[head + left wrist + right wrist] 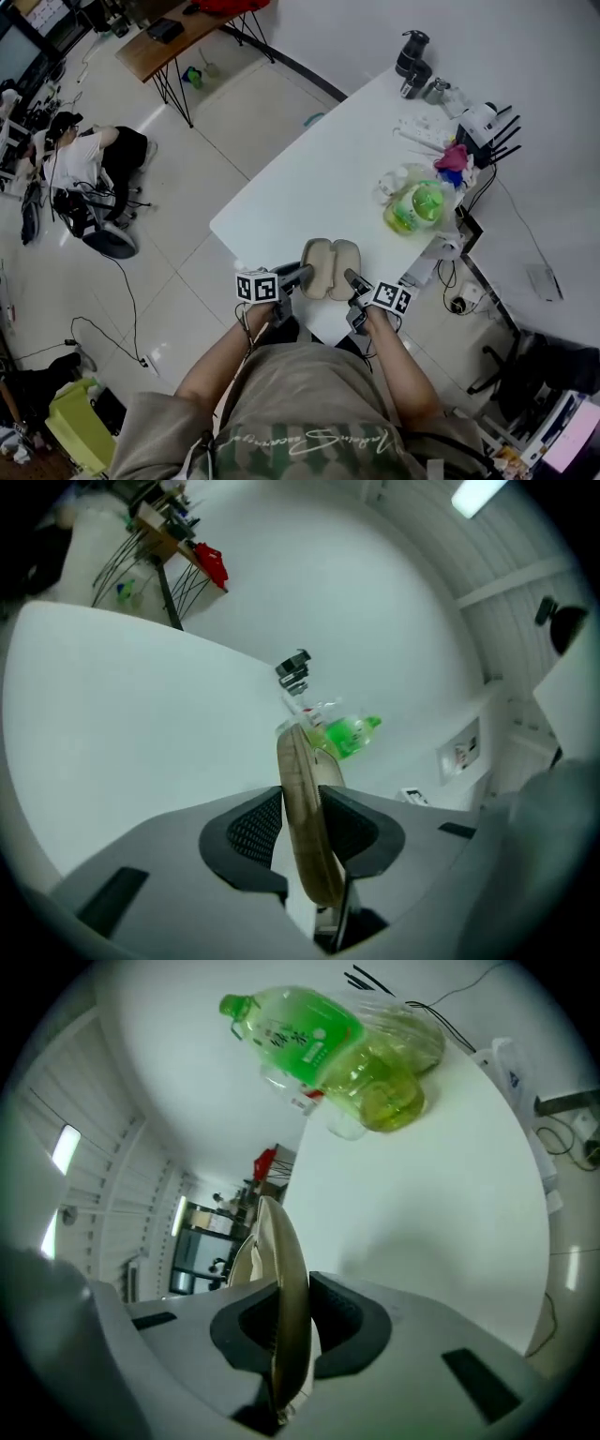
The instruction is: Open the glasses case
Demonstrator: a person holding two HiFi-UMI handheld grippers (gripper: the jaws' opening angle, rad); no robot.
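White rectangular table (309, 178), seen from the head view, with clutter along its far right side. On that side lies a green plastic bottle (415, 206) inside a clear plastic bag, also visible beyond the jaws in the left gripper view (352, 733) and the right gripper view (309, 1040). The beige oval glasses case (330, 268) lies open at the table's near edge, just in front of the person, its two shells spread side by side with their hollow sides up. The left gripper (305, 274) holds the left shell: its dark ribbed jaws are clamped on the shell's thin rim (305, 817). The right gripper (353, 279) holds the right shell in the same way, its jaws pressed against both faces of the rim (286, 1307).
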